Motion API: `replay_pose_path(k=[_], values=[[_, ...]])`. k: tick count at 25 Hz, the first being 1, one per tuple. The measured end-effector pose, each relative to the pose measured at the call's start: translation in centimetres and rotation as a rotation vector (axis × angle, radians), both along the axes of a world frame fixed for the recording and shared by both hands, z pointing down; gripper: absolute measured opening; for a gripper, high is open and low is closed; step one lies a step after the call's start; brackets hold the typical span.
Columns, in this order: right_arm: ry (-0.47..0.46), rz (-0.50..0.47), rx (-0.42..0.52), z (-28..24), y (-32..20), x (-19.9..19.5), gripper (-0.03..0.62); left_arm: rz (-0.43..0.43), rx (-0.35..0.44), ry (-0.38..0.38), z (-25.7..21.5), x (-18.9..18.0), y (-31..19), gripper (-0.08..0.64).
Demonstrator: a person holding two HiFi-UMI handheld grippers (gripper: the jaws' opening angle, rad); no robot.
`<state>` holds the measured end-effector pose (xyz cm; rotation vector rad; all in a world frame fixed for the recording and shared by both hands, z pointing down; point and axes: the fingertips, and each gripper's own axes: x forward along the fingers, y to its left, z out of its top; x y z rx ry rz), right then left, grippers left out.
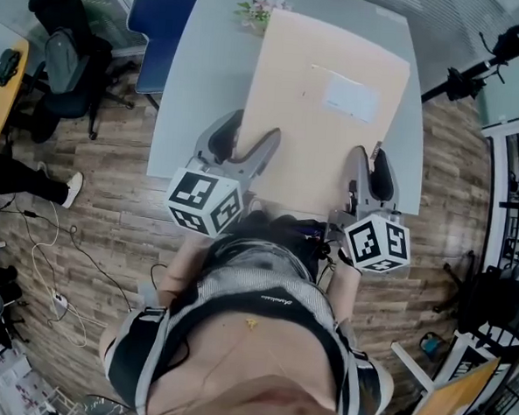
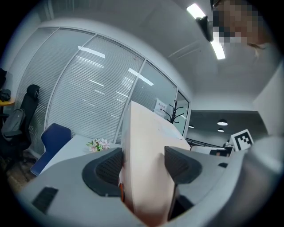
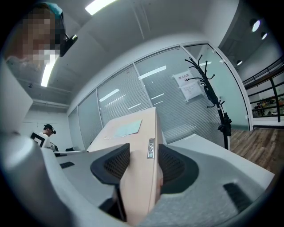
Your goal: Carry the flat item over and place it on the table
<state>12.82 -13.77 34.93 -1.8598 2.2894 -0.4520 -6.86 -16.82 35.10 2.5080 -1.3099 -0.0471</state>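
Cardboard box [image 1: 327,110], flat, smooth and beige, is clamped at its near edge between the ribbed pads [image 2: 108,166] of left gripper [image 1: 246,142] and right gripper [image 1: 371,170], held over the grey table [image 1: 192,84].

The head view looks steeply down from above onto the surface [image 1: 173,109], with the left gripper [image 1: 250,138] and right gripper [image 1: 370,156] at lower centre. Each gripper view sits close behind its own fingers [image 2: 108,166], facing level along them. All three share the box [image 1: 326,127] and the surface.
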Motion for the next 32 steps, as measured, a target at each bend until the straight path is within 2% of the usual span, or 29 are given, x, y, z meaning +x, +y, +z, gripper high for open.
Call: replay_pose_path(k=[11,32], values=[[-0.002,-0.019,-0.001,0.3,-1.6,-0.2,0.193,-0.017,-0.004,0.006,0.2,-0.3,-1.2,0.293],[-0.025,-0.030,0.010,0.1,-8.0,2.9,0.195,-0.029,0.009,-0.021,-0.6,2.8,-7.4,0.288]])
